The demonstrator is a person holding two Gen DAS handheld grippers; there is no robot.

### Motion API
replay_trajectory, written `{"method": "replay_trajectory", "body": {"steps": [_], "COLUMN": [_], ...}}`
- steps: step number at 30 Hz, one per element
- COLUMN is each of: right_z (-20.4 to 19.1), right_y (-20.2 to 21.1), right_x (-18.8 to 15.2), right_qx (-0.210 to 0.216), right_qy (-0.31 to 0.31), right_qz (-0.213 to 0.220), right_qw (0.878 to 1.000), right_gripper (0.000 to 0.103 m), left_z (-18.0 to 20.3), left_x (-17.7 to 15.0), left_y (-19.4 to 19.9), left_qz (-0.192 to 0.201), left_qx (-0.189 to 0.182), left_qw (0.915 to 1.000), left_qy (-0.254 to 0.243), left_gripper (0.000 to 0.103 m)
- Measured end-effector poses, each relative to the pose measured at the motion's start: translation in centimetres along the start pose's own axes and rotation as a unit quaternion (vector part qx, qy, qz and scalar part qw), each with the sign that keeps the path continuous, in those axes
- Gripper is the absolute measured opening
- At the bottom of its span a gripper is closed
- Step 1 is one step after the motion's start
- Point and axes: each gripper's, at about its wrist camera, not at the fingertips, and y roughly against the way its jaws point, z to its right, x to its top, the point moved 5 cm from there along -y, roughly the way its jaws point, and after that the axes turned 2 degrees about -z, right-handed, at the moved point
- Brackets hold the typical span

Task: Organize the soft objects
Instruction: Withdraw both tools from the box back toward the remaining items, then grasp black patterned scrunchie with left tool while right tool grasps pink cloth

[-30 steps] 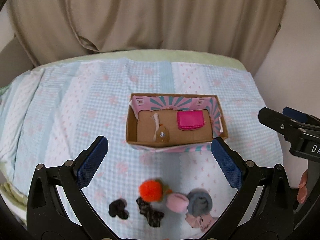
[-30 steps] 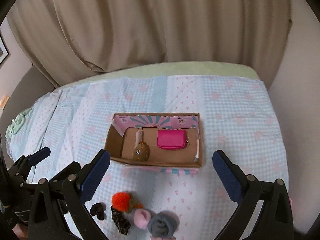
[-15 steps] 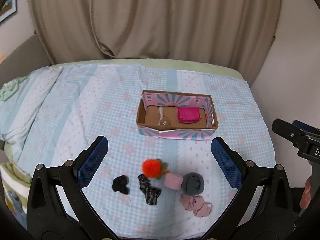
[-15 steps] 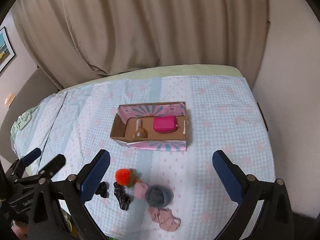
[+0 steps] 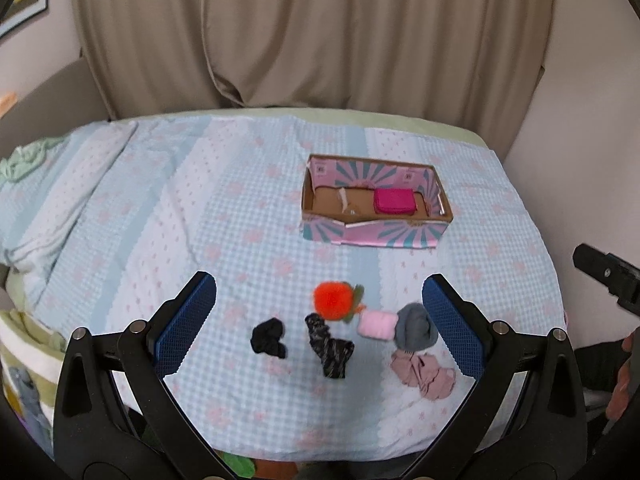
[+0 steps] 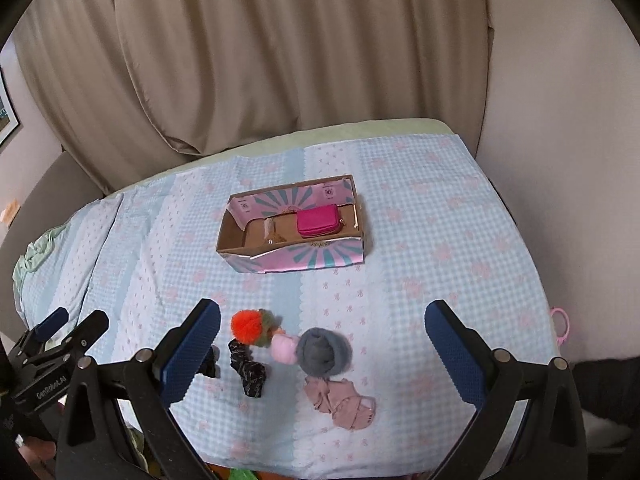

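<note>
Both tongs hang above the near edge of the bed (image 5: pixel 224 216), and both are spread wide with nothing between their blue pads. The left tongs (image 5: pixel 319 322) frame the little heap of soft things; the right tongs (image 6: pixel 322 346) frame the same heap from a slightly different angle.

Down in that heap: an orange pom-pom (image 5: pixel 334 300) sits at the back, a pink roll (image 5: pixel 377 325) touches its right side, and a grey roll (image 5: pixel 416 327) presses against the pink one. In front of the grey roll lies a crumpled mauve cloth (image 5: pixel 424 374). A dark patterned sock (image 5: pixel 330 347) lies just in front of the pom-pom, and a black bundle (image 5: pixel 269 338) sits apart to its left.

Further back on the checked cover stands the box (image 5: pixel 376 236), open on top, well apart from the heap. Inside, a magenta pouch (image 5: pixel 394 201) lies toward the right, and a small pale item rests left of it, too small to make out.
</note>
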Motion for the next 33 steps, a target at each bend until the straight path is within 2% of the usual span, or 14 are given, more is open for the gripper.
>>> {"method": "replay_trajectory", "body": {"steps": [5, 15, 19, 24, 26, 30, 33], "right_z": [-0.7, -0.6, 0.0, 1.2, 1.8, 2.6, 2.9], "right_y": [-2.0, -10.1, -13.7, -17.4, -18.6, -20.9, -22.5], "right_x": [-3.5, -13.4, -16.9, -20.2, -21.1, -22.7, -23.4], "right_qx": [-0.007, -0.024, -0.042, -0.08, -0.096, -0.12, -0.132], "right_qy": [-0.013, -0.063, -0.081, -0.098, -0.104, -0.109, -0.108], "right_qz": [0.002, -0.033, -0.038, -0.031, -0.031, -0.032, -0.034], "right_qw": [1.0, 0.997, 0.995, 0.991, 0.989, 0.986, 0.985], "right_gripper": [0.102, 0.102, 0.102, 0.102, 0.102, 0.102, 0.102], "left_z": [-0.6, 1.2, 1.4, 0.9, 1.0, 1.3, 1.2], "left_x": [-2.9, -11.1, -13.8, -16.2, -17.2, -18.5, -19.0], "left_y": [-2.9, -13.2, -17.2, -22.2, -24.1, -26.8, -28.3], "left_qz": [-0.006, -0.047, -0.055, -0.072, -0.076, -0.086, -0.088], "left_qx": [-0.03, -0.076, -0.076, -0.08, -0.077, -0.073, -0.067], "left_qw": [0.9995, 0.993, 0.9916, 0.9924, 0.9922, 0.9907, 0.9907], "left_qy": [-0.008, -0.077, -0.088, -0.059, -0.062, -0.076, -0.08], "left_gripper": [0.103, 0.102, 0.102, 0.1, 0.099, 0.09, 0.089]}}
